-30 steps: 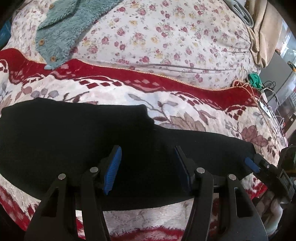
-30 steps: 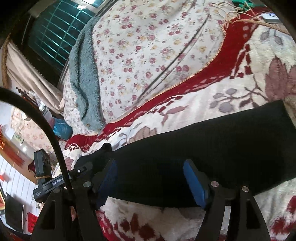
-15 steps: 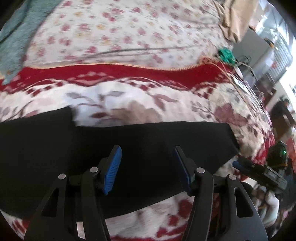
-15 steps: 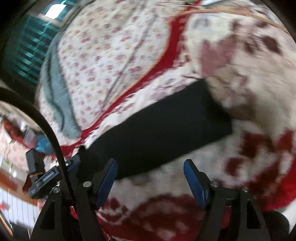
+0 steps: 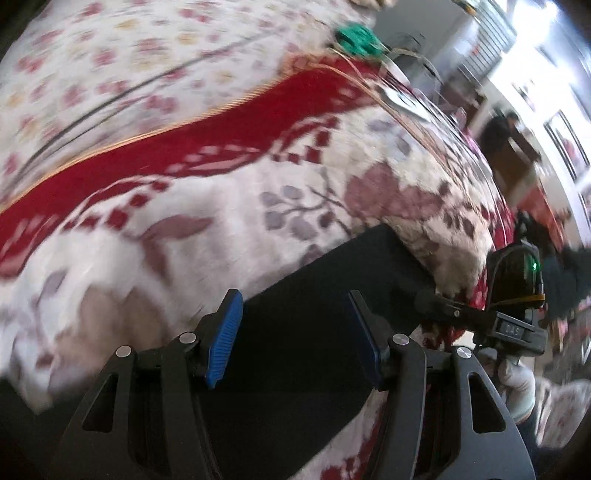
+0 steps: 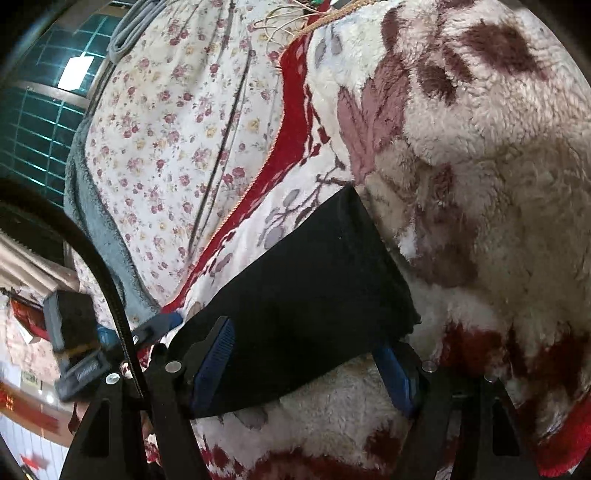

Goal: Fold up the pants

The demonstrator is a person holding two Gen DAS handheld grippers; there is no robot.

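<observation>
The black pants lie flat on a fluffy red and white floral blanket. My left gripper is open and empty, hovering over the leg part near its cuff end. In the right wrist view the pants' cuff end lies just ahead. My right gripper is open, its blue pads straddling the near edge of the cuff end without closing on it. The right gripper also shows in the left wrist view, and the left gripper shows at the left edge of the right wrist view.
A floral sheet covers the bed beyond the blanket. A teal fleece garment lies at its far side. Cables and a green object sit at the bed's edge. Room furniture stands past it.
Both grippers have swept along the pants toward the cuff end. The right gripper has come down close over the cuff. Both stay open.
</observation>
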